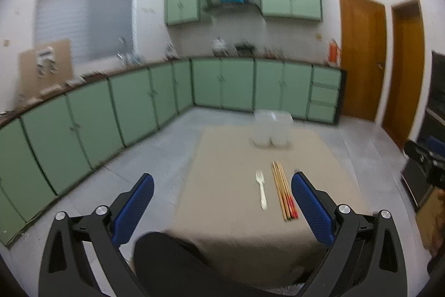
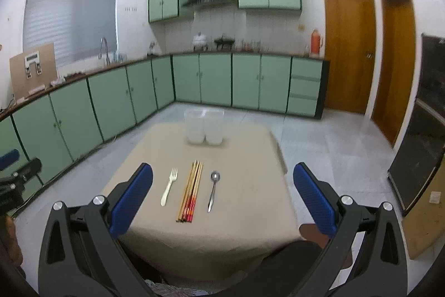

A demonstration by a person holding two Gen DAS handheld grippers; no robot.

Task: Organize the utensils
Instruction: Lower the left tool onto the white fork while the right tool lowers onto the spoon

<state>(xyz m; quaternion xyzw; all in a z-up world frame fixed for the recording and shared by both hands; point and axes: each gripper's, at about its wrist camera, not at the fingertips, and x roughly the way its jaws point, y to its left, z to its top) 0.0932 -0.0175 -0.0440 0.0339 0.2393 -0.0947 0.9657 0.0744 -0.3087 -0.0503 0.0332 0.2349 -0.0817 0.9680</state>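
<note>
Both grippers idle above the near table [image 2: 250, 157] edge, nothing picked yet. Left gripper [image 1: 222, 180] spread wide, empty; right gripper [image 2: 222, 171] same. Fork [image 2: 168, 187], chopsticks [image 2: 190, 192], spoon [image 2: 213, 189] lie side by side near the front edge, handles toward us, apart from each other (likely laid out for easy end-on grabs). Two clear bins [image 2: 204, 127] touching at the far edge, look empty: probably the sort targets. Spoon hidden in the left view. Left view blurred.
</note>
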